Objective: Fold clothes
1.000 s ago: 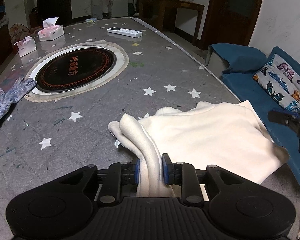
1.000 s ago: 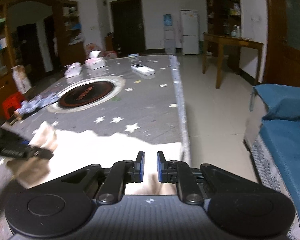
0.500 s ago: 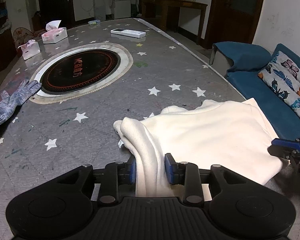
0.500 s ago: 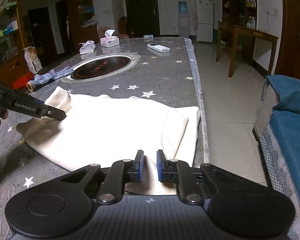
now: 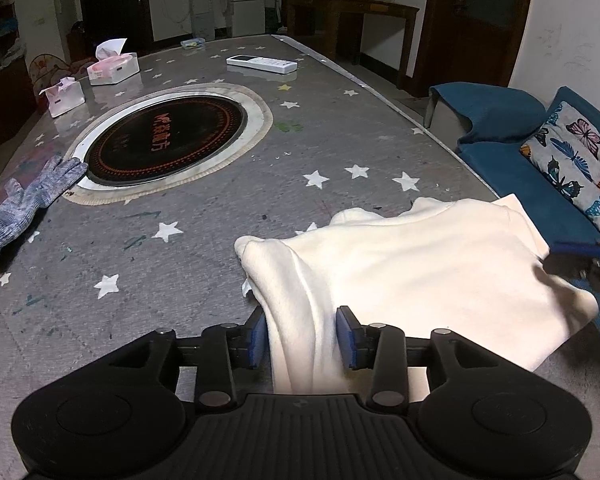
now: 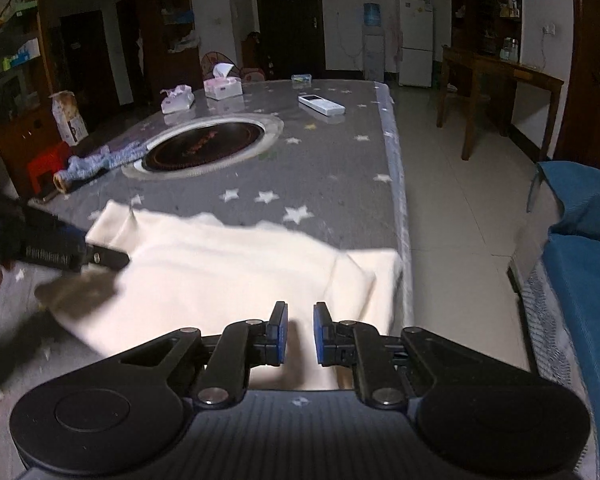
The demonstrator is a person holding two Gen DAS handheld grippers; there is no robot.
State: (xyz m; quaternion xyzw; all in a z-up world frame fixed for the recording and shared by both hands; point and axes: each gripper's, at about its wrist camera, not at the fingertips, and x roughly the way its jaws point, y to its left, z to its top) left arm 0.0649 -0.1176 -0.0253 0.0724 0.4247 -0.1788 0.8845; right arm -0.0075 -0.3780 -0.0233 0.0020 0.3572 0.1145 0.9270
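1. Between the blue pads of my left claw, at the bottom centre of the frame, a bunched fold of the cream garment runs through; the pads stand spread, not pressing it.
2. My right claw has a narrow gap between its pads, above the garment's near edge; whether it pinches cloth I cannot tell.
3. Farther up, the garment lies on the star-patterned desk, along its right edge.
4. At mid-left lies a knit glove, with a white remote at the top.

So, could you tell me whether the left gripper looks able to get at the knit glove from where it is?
Probably not yet: the left gripper has cream cloth bunched between its jaws, though bare table lies toward the glove.
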